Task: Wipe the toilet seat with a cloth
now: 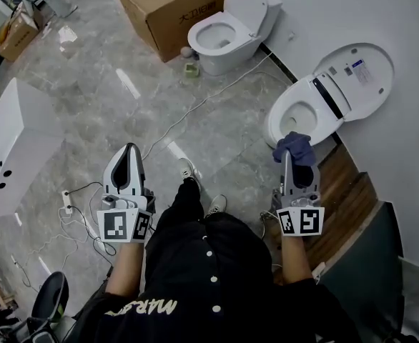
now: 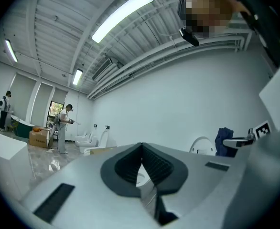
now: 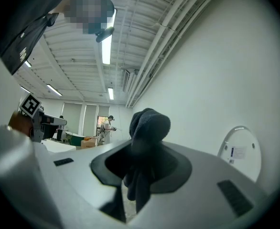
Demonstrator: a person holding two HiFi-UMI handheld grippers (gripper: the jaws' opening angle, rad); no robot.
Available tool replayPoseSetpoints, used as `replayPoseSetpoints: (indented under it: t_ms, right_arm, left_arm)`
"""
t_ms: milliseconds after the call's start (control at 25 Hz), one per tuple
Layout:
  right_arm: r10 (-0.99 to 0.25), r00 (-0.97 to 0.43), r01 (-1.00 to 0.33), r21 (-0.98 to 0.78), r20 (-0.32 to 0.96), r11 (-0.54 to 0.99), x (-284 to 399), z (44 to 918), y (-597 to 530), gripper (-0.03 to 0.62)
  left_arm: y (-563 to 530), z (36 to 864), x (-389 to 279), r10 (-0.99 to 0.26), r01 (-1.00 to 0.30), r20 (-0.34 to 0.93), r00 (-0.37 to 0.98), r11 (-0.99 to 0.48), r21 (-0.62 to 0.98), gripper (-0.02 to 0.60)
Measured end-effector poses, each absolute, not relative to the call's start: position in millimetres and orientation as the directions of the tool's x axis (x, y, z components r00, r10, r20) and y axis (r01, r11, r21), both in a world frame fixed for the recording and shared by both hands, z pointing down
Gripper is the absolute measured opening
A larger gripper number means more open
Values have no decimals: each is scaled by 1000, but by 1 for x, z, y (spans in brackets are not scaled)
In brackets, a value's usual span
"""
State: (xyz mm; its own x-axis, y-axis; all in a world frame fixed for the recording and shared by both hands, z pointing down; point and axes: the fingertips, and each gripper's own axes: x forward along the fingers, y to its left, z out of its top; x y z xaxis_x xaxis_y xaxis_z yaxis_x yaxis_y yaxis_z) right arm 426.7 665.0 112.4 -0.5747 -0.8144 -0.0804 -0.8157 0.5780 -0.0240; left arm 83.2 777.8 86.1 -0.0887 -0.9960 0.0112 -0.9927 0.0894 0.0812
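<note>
Clamping a dark blue cloth (image 1: 294,147) in the jaws of the right gripper (image 1: 292,156), right of centre in the head view, at the near edge of the open toilet's seat (image 1: 279,122), with the lid (image 1: 358,76) tipped back toward the wall at upper right. Showing bunched in the right gripper view as well, spilling above and below the clenched jaws. Carrying the left gripper (image 1: 129,151) at lower left over the marble floor (image 1: 88,120), jaws pressed together on nothing. Looks soft, light and floppy: no fear of breakage, but likely to drag and fold on the smooth seat. Best pinched at the bunched middle, leaving a loose wad forward to press flat. Touching the seat or hovering above it: cannot tell.
</note>
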Motion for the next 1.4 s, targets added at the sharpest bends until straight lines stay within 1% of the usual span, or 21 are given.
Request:
replayPoseSetpoints:
  t_ms: [200, 680, 1040, 1200, 1400]
  right_arm:
    - [-825, -560, -828, 6, -81, 561, 401, 108, 627, 101]
    - [-842, -531, -847, 8, -93, 532, 327, 99, 534, 101]
    - [-868, -481, -875, 5, -123, 484, 277, 85, 490, 101]
    - [-877, -468, -882, -6, -110, 471, 263, 91, 481, 101]
    - [-885, -455, -889, -6, -96, 458, 256, 95, 460, 101]
  left_arm:
    - [734, 90, 58, -998, -995, -6, -55, 54, 87, 9]
    - [634, 85, -18, -1000, -995, -24, -15, 13, 94, 9]
    - [590, 76, -75, -999, -996, -41, 34, -37, 79, 9]
    - [577, 82, -95, -999, -995, -32, 37, -40, 89, 9]
    - [552, 88, -103, -999, -994, -20, 48, -50, 99, 9]
